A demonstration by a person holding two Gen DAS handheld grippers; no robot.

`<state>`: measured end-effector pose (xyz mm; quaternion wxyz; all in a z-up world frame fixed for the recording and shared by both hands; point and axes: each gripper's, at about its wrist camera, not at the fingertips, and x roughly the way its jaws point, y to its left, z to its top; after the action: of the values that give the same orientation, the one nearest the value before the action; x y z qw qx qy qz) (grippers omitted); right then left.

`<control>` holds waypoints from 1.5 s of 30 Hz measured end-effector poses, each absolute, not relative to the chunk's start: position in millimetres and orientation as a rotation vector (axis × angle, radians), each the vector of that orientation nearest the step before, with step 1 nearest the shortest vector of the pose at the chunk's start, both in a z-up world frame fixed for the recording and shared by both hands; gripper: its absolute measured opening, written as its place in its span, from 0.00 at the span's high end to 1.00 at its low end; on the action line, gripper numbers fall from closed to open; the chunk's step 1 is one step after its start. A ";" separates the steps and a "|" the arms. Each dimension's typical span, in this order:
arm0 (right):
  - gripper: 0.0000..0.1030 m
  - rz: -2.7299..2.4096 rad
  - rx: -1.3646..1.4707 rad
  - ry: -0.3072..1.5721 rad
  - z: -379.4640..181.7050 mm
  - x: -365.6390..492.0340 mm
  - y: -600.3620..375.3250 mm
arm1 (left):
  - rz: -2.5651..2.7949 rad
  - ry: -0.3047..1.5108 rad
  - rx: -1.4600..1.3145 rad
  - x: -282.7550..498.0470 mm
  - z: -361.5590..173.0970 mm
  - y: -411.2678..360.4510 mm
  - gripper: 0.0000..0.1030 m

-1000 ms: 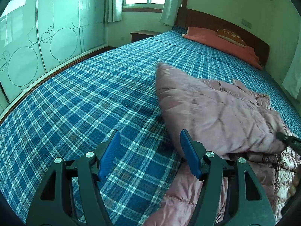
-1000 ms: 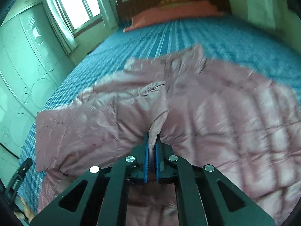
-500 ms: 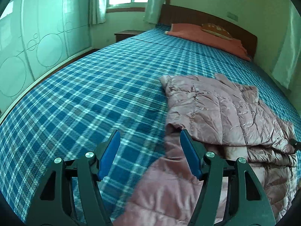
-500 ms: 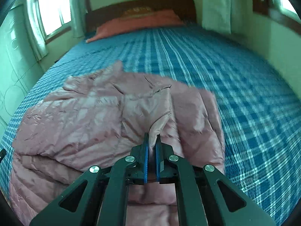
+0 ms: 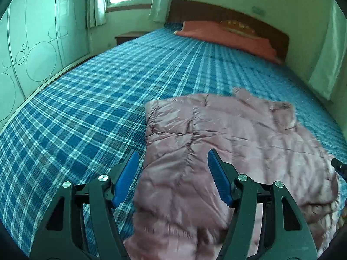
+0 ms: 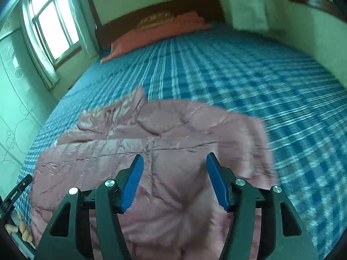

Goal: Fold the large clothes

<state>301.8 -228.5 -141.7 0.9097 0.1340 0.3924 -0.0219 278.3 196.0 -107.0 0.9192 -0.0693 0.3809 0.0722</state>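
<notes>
Judging the pink puffer jacket (image 5: pixel 216 143), heaped lower right of the left view on the plaid bed (image 5: pixel 97 99), as light, puffy and slick, I hover left gripper (image 5: pixel 172 177) and right gripper (image 6: pixel 174 179), both agape and empty, planning a seam-edge pinch.
</notes>
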 end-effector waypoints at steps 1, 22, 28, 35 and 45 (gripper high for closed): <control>0.42 -0.049 0.281 0.854 -155.6 310.6 -226.1 | 0.169 0.808 -0.129 285.4 -116.4 196.3 0.36; 0.39 -0.047 0.228 0.837 -134.7 179.2 -244.4 | 0.082 0.873 -0.248 207.5 -108.7 240.5 0.30; 0.39 -0.124 0.343 0.869 -144.6 71.6 -296.5 | 0.094 0.912 -0.384 107.3 -112.0 286.2 0.30; 0.38 -0.149 0.583 0.873 -171.3 -36.5 -329.1 | 0.164 0.926 -0.736 -0.9 -133.6 328.2 0.30; 0.38 -0.063 0.780 0.821 -199.0 -104.6 -312.2 | 0.105 0.903 -0.986 -80.2 -150.6 313.6 0.30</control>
<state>-104.6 -312.2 -199.0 0.8434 0.3695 0.3888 -0.0299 -80.2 313.6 -150.6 0.7835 -0.4571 0.4182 0.0488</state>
